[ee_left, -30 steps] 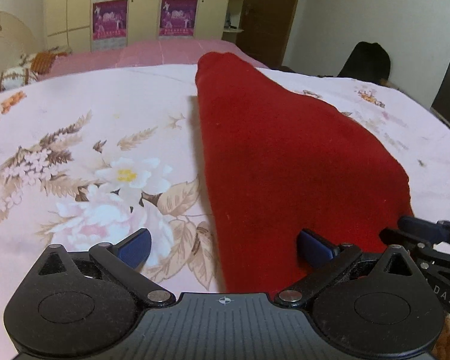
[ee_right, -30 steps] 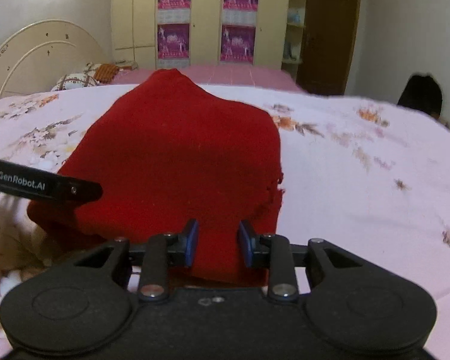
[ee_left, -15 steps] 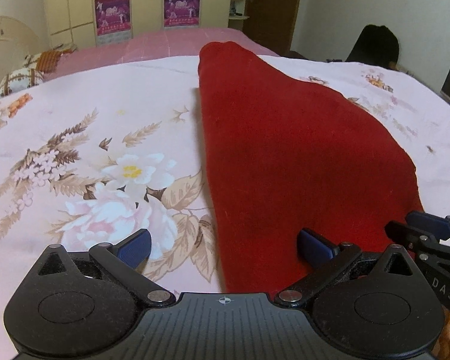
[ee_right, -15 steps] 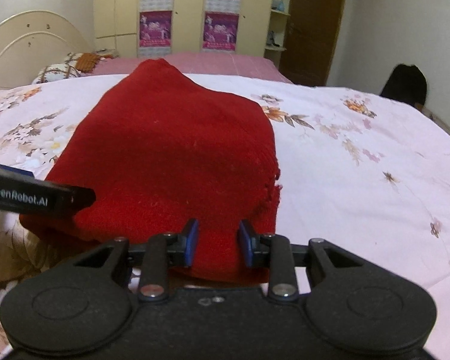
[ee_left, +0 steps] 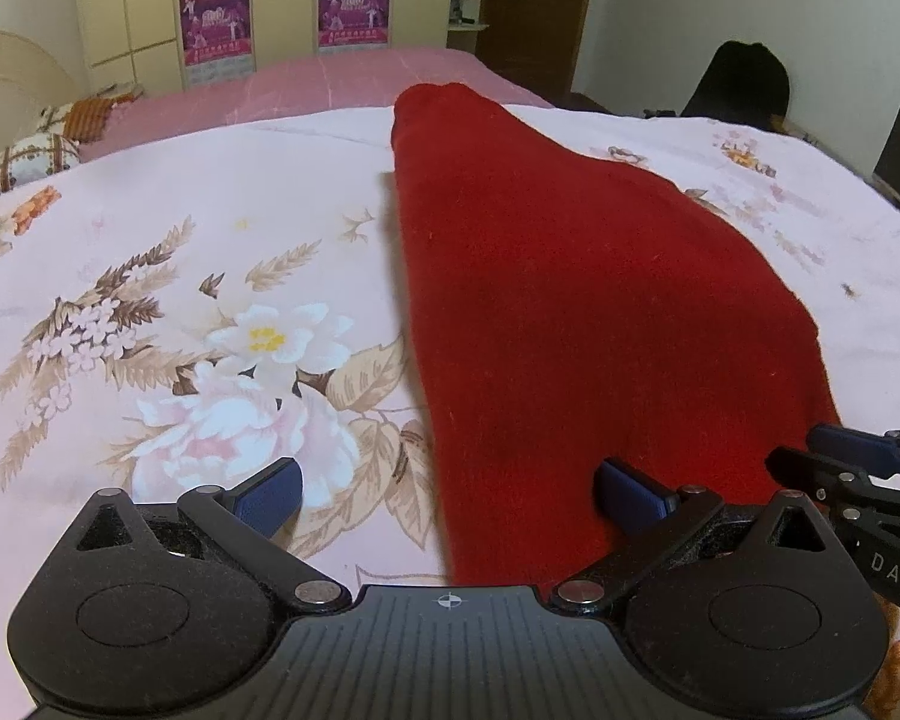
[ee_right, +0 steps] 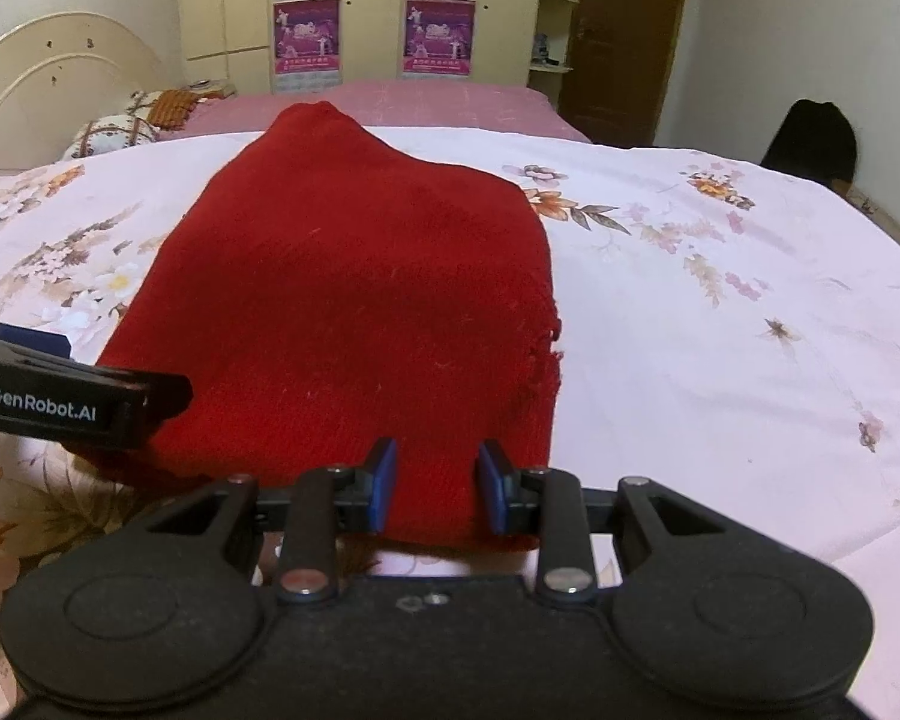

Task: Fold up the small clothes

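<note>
- Left wrist view: the red knit garment (ee_left: 582, 312) lies flat on the flowered bedsheet (ee_left: 168, 276), to the right of a big printed white flower. It already looks doubled over into a long strip, so I judge at least one fold is done, while a crosswise fold to shorten it seems left.
- Its long axis runs from the near edge straight away toward the far pink part of the bed, tapering to a narrow end that points at the wardrobe (ee_left: 282, 0).
- The left gripper (ee_left: 450, 495) is released: its jaws stand wide, one blue pad over bare sheet, the other over the garment's near left corner, nothing clamped.
- Right wrist view: the same garment (ee_right: 354, 300) fills the middle, its wide end nearest and its narrow end farthest, with a frayed right edge.
- The right gripper (ee_right: 437, 483) has its jaws narrowed on the near hem; red cloth sits between the pads and they appear to pinch it.
- The left gripper (ee_right: 78, 399) reaches in beside the garment's near left corner.
- Judged from this, the near end is about to be lifted.
</note>
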